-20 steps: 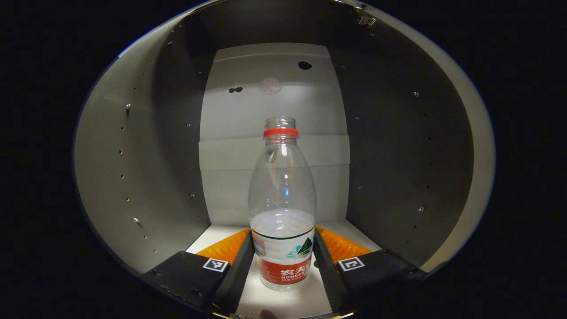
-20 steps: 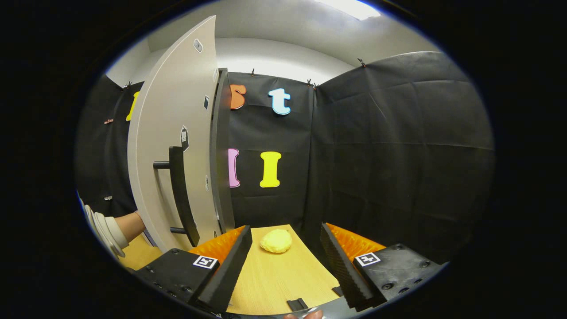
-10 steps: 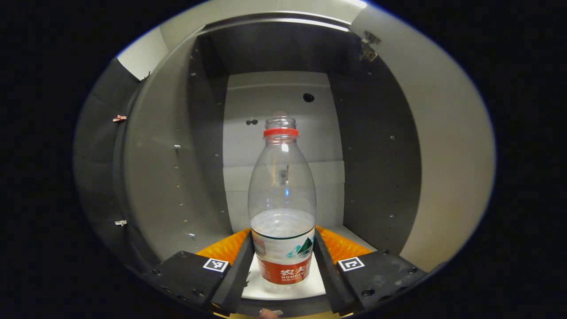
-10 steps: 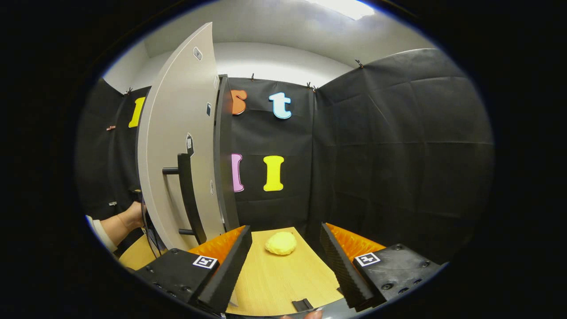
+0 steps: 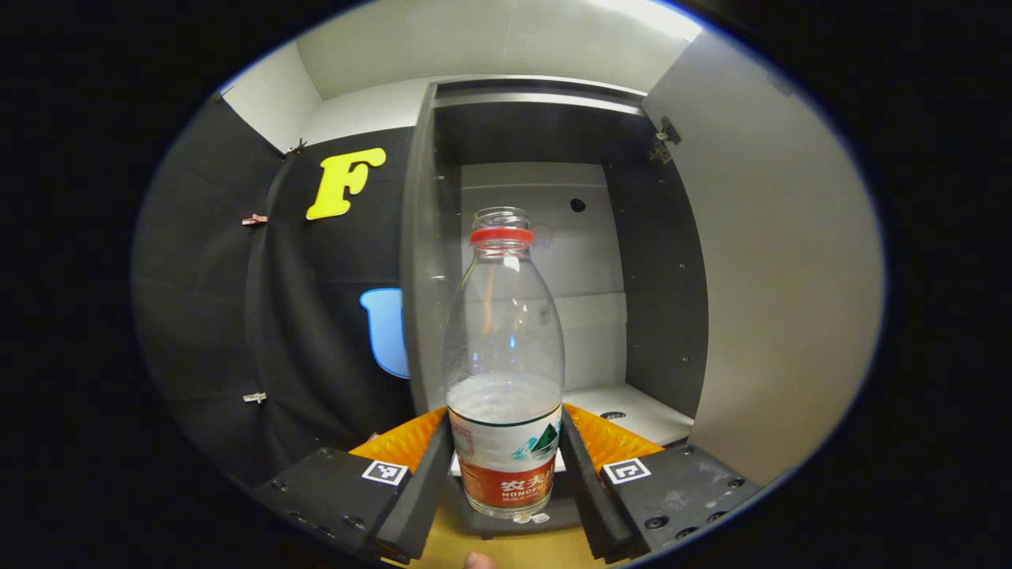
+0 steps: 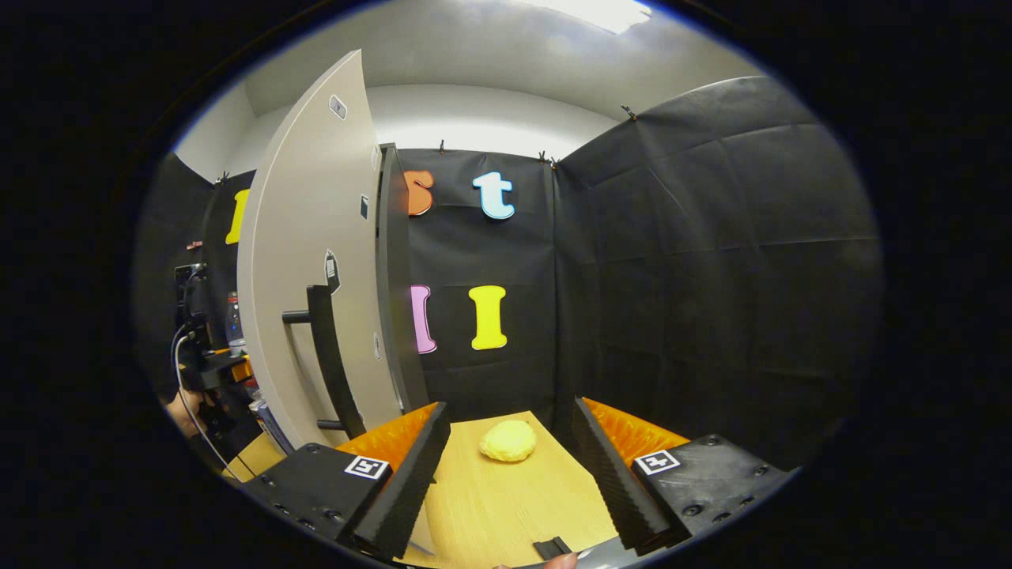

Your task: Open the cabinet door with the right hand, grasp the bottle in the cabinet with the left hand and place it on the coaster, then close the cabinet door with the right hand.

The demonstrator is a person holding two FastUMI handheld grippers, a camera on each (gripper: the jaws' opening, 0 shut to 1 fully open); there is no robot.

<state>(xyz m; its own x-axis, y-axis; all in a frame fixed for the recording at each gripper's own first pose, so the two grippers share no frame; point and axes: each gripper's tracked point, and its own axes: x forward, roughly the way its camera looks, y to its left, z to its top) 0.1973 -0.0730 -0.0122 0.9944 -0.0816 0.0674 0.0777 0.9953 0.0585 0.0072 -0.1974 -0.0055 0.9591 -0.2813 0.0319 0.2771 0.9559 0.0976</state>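
Left jaws: in the left gripper view my left gripper (image 5: 506, 462) is closed on the bottle (image 5: 504, 371), one finger pressed against each side of its labelled lower part.
Bottle: upright, clear plastic, no cap, red ring at the neck, a little water in the lower part; I hold it out in front of the cabinet (image 5: 553, 261), its base above the counter (image 5: 506, 549).
Cabinet: its inside stands open behind the bottle, with the open door (image 5: 783, 276) swung out on the right.
Right jaws: in the right gripper view my right gripper (image 6: 510, 466) is spread wide with nothing between the fingers, above the counter (image 6: 514, 506).
Door: in the right gripper view it (image 6: 308, 261) stands open, its dark bar handle (image 6: 328, 356) left of my jaws and apart from them.
Coaster: the yellow coaster (image 6: 507, 440) lies on the counter ahead of my right jaws.
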